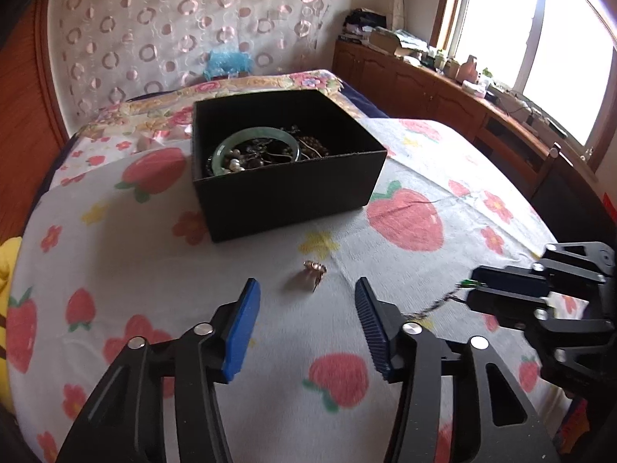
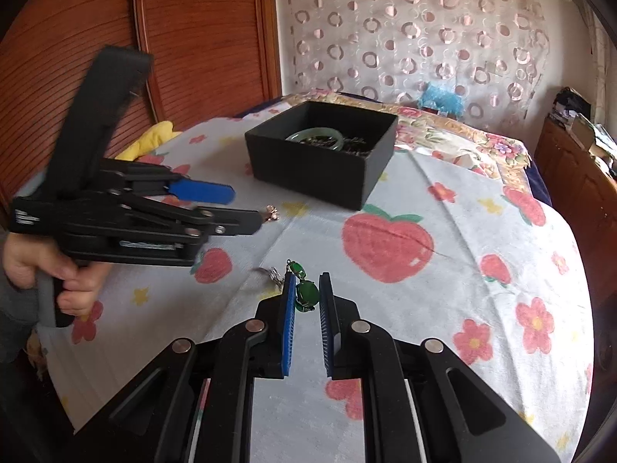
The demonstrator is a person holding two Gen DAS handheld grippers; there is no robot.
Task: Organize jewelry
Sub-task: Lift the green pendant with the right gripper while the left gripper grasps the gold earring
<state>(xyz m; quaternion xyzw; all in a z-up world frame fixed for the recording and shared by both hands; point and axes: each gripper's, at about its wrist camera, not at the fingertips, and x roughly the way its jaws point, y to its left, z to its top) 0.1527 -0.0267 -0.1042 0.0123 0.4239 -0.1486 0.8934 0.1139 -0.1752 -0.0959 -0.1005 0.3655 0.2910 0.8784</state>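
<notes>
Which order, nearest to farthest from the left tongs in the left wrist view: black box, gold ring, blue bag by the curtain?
1. Gold ring, on the strawberry blanket just beyond the tips of the left tongs.
2. Black box, farther back at the middle of the bed, with a green bangle inside.
3. Blue bag, farthest, against the curtain.

Home bedroom: bed point(image 1: 115, 270) w/ strawberry-print blanket fills centre, circle-pattern curtain point(image 1: 173, 27) at 12 o'clock, cluttered wood cabinet point(image 1: 424, 85) under window point(image 1: 540, 38) at 2 o'clock, wood-slat door point(image 2: 193, 38) at 10 o'clock.
</notes>
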